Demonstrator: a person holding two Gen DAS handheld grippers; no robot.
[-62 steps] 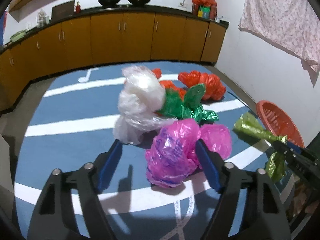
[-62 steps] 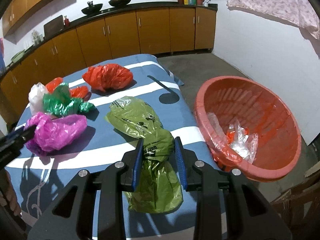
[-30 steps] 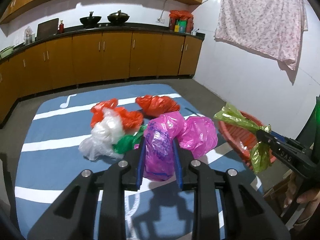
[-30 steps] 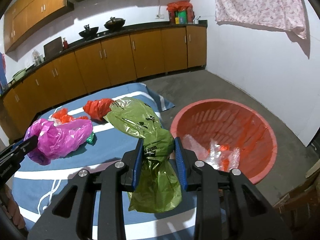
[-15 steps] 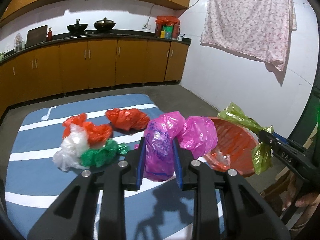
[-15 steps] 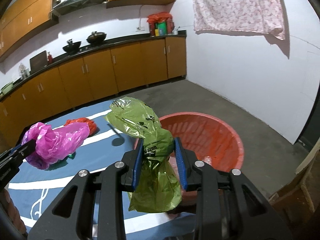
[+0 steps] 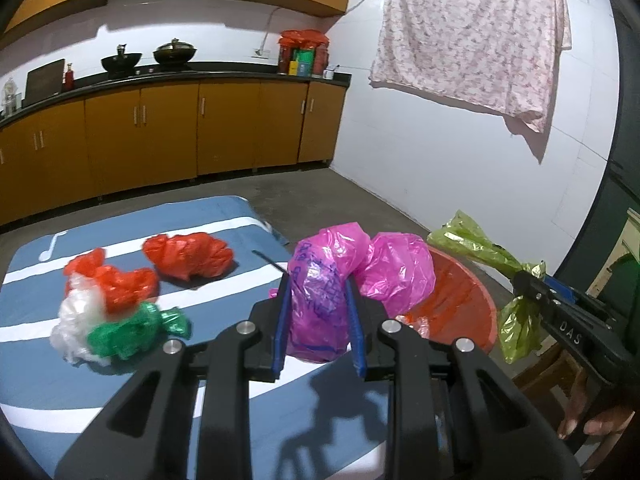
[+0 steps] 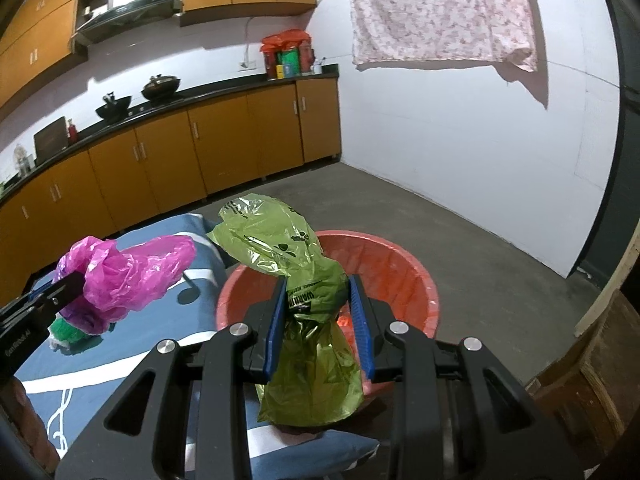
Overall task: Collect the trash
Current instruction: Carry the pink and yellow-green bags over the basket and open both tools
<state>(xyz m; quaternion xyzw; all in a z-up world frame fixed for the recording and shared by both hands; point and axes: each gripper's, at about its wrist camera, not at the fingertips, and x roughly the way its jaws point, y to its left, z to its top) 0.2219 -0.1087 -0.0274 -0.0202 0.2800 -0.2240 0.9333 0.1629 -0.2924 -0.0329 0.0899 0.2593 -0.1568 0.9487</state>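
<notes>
Left gripper (image 7: 319, 322) clamps the pink bag (image 7: 332, 280); right gripper (image 8: 319, 326) clamps the green bag (image 8: 304, 280) above the red basket (image 8: 404, 260).

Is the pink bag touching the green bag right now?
Apart. In the right wrist view, blue mat shows between the pink bag in the left gripper and the green bag.

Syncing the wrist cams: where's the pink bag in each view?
Left wrist: pink bag at center, clamped in the left gripper.
Right wrist: pink bag at left, on the left gripper's tip.
Shared landmark: red basket.
</notes>
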